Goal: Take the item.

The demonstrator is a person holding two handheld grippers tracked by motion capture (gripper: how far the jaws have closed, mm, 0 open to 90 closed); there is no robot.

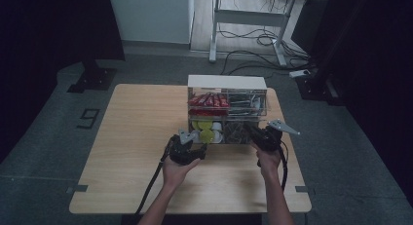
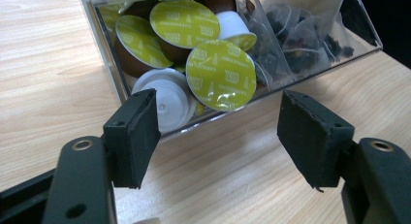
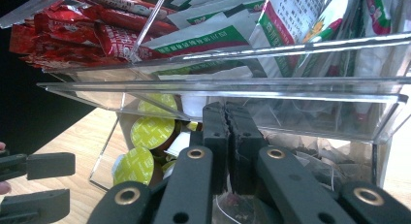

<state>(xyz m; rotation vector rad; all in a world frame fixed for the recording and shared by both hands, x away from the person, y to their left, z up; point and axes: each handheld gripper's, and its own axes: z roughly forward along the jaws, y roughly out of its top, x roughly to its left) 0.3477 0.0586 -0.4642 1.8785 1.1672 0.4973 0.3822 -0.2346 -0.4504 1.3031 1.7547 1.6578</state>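
- Left gripper view: left claw (image 2: 218, 136) gapes wide, empty, just before the clear organizer (image 1: 227, 110) on the desk (image 1: 141, 127).
- Yellow-lidded capsules (image 2: 221, 74) fill its lower compartment.
- Right claw (image 3: 227, 146) is closed, gripping nothing visible, against the organizer front.
- Advice: advance level, straddle one capsule.

A dim room with grey floor (image 1: 58, 137), a white-legged desk (image 1: 253, 15) behind, and loose cables (image 1: 253, 52) beneath it.

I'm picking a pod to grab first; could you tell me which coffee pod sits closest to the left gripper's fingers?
The white pod lying with its white side outward, just behind the left finger; the green-lidded pods sit farther back.
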